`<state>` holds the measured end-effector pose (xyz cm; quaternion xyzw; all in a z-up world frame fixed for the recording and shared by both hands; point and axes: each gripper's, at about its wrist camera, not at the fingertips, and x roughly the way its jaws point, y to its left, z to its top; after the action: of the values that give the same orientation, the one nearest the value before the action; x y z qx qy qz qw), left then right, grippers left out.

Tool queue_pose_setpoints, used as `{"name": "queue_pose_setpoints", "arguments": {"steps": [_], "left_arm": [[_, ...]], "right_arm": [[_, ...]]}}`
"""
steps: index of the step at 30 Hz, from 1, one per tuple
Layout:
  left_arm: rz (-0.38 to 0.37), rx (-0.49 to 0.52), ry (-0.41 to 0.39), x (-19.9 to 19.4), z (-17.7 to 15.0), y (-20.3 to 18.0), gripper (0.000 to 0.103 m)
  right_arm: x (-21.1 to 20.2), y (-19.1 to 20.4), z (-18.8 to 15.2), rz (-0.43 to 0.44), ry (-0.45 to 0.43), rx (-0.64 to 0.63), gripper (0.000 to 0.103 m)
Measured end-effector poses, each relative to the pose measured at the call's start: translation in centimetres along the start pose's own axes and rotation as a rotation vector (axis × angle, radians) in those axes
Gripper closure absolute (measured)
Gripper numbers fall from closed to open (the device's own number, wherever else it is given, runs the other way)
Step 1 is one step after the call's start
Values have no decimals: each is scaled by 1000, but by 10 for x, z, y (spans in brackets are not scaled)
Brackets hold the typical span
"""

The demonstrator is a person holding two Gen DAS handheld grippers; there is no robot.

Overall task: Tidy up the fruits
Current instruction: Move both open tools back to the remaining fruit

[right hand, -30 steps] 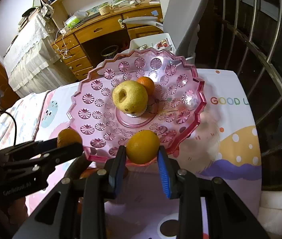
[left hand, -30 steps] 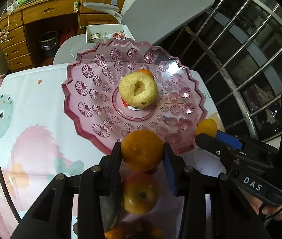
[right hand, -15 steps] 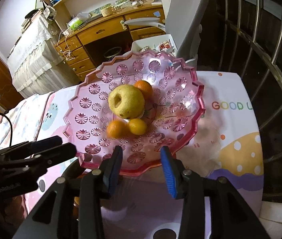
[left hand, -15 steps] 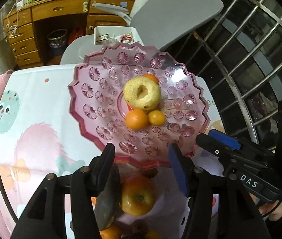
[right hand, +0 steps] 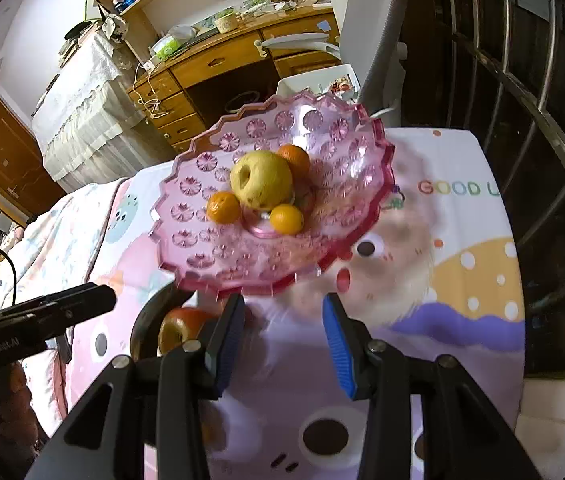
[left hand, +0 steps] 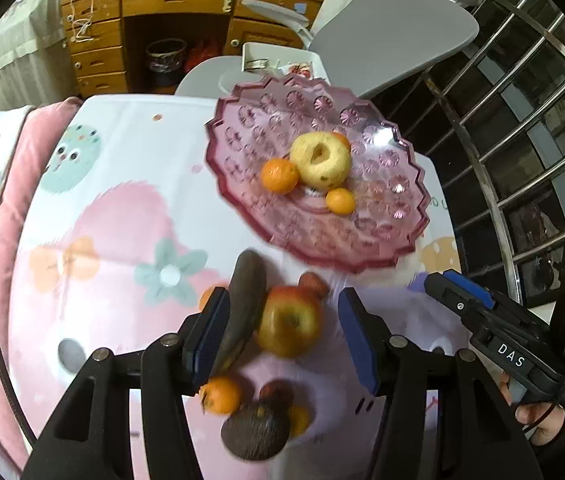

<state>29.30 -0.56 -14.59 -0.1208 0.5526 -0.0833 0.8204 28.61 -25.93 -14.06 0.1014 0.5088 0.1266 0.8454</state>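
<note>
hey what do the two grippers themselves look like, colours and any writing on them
Both are black plastic frames with silver bolts and blue ribbed pads. The right gripper carries white "DAS" lettering; the left gripper reads "GenRobot.AI". A black cable runs by the left one.

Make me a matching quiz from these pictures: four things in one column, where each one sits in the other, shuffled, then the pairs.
1. yellow pear
2. red apple
3. dark banana
4. left gripper

A. on the cloth, against the apple's left side
B. open above the loose fruit
C. in the pink glass dish
D. on the cloth, between the open fingers in the left wrist view

Pairs: 1-C, 2-D, 3-A, 4-B
</note>
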Motion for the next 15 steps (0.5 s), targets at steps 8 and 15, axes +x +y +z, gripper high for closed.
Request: {"name": "queue_pose_setpoints", "arguments": {"steps": [8,15], "left_arm": [[36,1,30,-22,-25,12,48],[14,47,59,-35,-39,19,48]], "right_arm": [[-15,6,-31,35,17,6,62],[-20,16,-62,15,47,27,62]]}}
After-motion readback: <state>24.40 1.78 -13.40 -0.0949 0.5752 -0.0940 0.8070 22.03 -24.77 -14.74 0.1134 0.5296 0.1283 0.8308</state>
